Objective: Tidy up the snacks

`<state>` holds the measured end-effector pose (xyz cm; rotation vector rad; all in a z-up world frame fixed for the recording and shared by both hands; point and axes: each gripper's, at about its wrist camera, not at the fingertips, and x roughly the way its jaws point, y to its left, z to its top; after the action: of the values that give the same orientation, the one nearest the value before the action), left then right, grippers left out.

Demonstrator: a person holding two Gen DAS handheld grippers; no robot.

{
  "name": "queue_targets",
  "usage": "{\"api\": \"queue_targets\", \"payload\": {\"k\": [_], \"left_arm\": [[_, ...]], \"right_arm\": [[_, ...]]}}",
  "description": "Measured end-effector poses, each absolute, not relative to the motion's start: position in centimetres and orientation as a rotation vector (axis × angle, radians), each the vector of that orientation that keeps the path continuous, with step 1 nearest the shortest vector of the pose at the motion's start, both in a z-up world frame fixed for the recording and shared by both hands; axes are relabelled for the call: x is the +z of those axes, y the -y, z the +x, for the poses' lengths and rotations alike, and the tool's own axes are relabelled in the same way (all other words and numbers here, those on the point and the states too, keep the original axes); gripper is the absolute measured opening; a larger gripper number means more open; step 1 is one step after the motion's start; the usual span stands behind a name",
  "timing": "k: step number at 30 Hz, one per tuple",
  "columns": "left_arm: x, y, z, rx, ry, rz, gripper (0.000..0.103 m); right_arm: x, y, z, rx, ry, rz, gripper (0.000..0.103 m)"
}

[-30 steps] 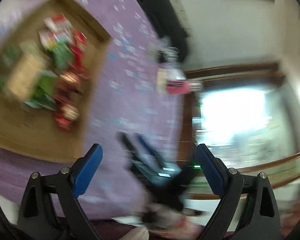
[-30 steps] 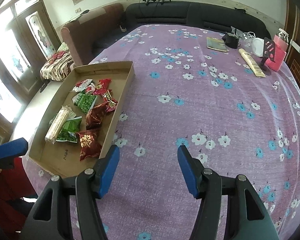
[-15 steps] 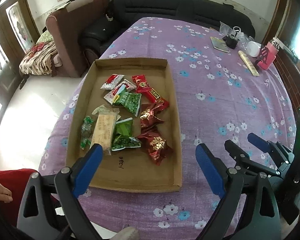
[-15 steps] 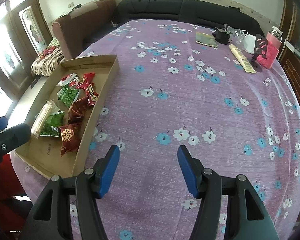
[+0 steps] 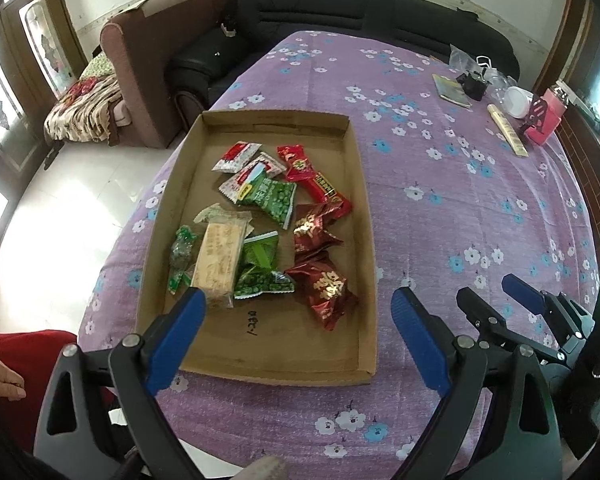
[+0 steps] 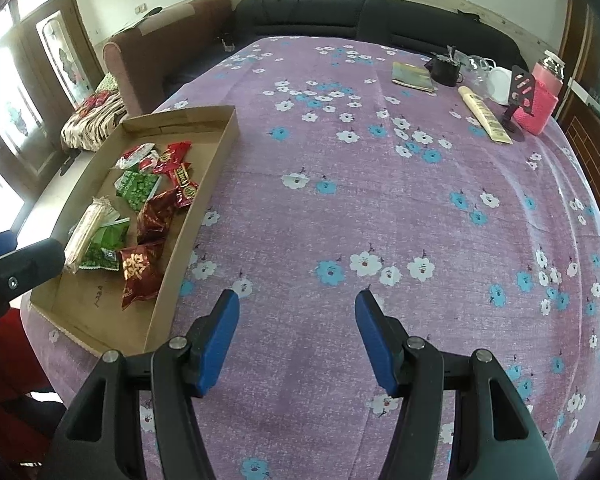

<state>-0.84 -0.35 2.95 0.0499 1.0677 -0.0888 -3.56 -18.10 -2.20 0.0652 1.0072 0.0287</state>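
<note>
The left gripper (image 5: 297, 312) hangs over the near end of the cardboard tray (image 5: 364, 216), jaws apart and empty, probably lining up a first pick. The snack packets (image 5: 259, 236) lie jumbled in the tray's middle, unsorted, overlapping, so one may drag its neighbour. The right gripper (image 6: 297, 320), also spread and empty, waits over bare purple tablecloth (image 6: 380, 200). Far right, a pink bottle (image 6: 542, 100) and what looks like a booklet (image 6: 414, 76) stand well clear.
</note>
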Motion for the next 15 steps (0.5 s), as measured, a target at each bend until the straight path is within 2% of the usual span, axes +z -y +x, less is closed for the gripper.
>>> {"api": "queue_targets", "payload": {"k": [15], "left_arm": [[2.8,-1.7,-1.6,-0.063,-1.073,0.014,0.094]], "right_arm": [[-2.2,16.2,-3.6,0.055,-1.010,0.034,0.060]]}}
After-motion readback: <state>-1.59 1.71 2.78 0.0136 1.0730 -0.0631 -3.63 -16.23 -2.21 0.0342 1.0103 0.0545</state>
